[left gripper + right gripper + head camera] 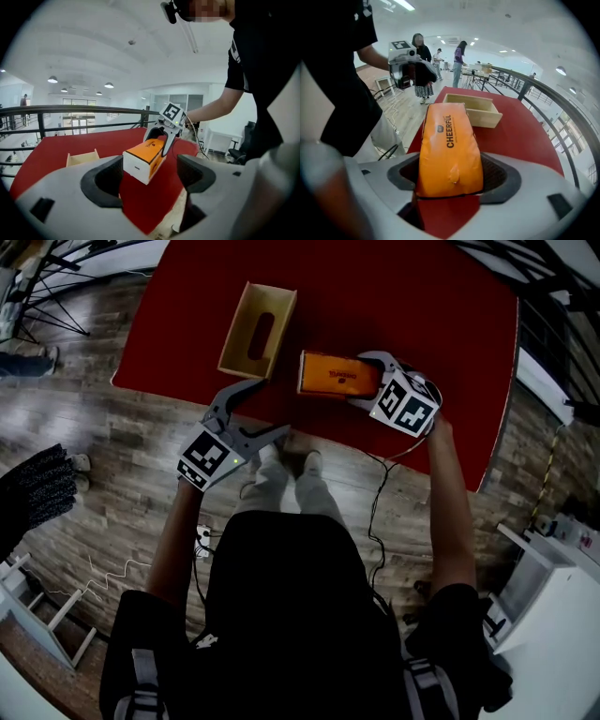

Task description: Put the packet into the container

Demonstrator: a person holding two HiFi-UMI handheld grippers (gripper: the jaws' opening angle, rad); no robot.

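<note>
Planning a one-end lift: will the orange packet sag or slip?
The orange packet likely holds its shape: it looks boxy, flat-faced. Its glossy wrap, dented near the right gripper, may slip a little.

Hiding one end of the packet (pixel 328 374) inside the right tool (pixel 367 379); cropping the bench (pixel 403 296) at the head view's top edge.

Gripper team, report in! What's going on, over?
Left gripper open, empty. Right gripper shut on orange packet. Packet beside wooden container, not in yet. Nothing between them on red table.
</note>
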